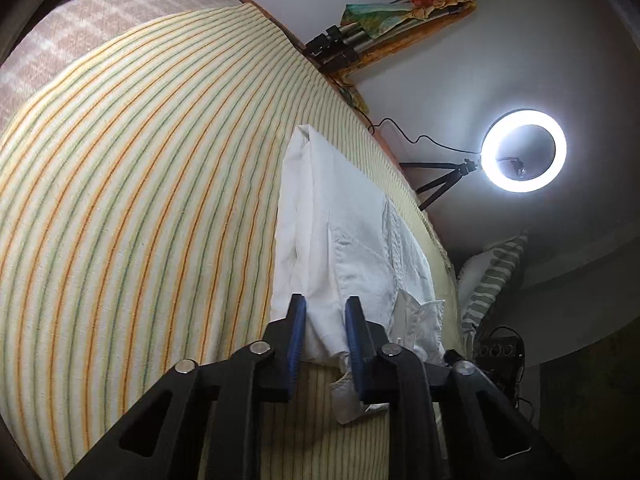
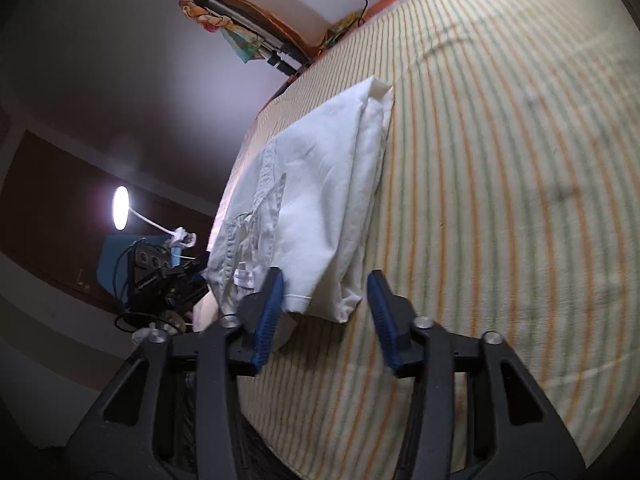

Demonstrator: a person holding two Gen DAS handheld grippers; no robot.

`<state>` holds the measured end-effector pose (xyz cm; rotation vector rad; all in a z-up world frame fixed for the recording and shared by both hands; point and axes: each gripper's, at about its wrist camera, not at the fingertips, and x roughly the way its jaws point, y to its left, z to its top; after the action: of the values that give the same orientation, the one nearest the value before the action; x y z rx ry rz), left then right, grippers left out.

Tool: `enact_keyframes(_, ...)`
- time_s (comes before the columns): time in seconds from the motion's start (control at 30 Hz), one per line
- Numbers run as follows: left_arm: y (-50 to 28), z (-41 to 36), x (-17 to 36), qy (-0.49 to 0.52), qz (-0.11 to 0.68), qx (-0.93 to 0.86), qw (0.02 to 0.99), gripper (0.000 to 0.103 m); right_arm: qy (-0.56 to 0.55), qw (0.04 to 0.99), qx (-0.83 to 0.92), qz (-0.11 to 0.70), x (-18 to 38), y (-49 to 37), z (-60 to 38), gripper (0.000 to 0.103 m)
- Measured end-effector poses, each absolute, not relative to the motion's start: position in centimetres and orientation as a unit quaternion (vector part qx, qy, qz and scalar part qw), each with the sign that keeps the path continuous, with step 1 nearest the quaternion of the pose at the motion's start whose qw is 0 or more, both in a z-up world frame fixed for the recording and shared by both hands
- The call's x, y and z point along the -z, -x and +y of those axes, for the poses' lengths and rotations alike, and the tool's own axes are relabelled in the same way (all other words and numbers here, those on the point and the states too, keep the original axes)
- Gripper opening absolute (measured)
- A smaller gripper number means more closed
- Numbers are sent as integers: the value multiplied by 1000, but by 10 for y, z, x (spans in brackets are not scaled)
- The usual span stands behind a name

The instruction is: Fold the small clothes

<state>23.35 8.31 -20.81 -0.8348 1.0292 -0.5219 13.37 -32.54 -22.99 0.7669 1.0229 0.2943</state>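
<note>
A white folded garment lies near the edge of a bed covered by a sheet striped in orange and green. My left gripper is at the garment's near end. Its blue pads stand a little apart, with the hem lying between them and a fold bunched against the right pad. In the right wrist view the same garment lies on the sheet. My right gripper is open at its near hem. The left finger overlaps the hem corner and the right finger stands clear of the cloth.
A lit ring light on a small tripod stands beyond the bed edge. A striped pillow is below it. Folded tripods lean at the far wall. A lamp and a black device with cables sit beside the bed.
</note>
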Motion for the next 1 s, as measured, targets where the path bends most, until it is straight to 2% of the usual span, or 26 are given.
enact_keyframes(0.03,-232,83,206,387,465,239,759,7,-360,788,-144,478,232,-136,-322,8)
enact_keyframes(0.13,-226,81,186,367,444,242,781,4,-361,789,-160,470,224,-136,-315,6)
enact_keyframes(0.23,-216,77,168,301,432,228,819,1,-350,798,-170,459,211,-133,-313,5)
enact_keyframes(0.37,-214,68,192,229,477,193,826,0,-324,797,-144,489,224,-130,-315,5)
enact_keyframes(0.57,-210,65,200,198,481,187,833,0,-293,802,-125,506,232,-127,-314,5)
enact_keyframes(0.8,-201,62,191,122,484,169,850,0,-234,818,-115,513,209,-127,-306,6)
enact_keyframes(0.9,-196,75,173,127,458,159,866,0,-225,841,-119,478,185,-128,-312,15)
enact_keyframes(0.97,-195,76,156,128,436,166,875,0,-242,847,-122,457,176,-137,-322,41)
enact_keyframes(1.0,-197,74,148,128,427,174,878,0,-258,847,-120,449,175,-146,-328,45)
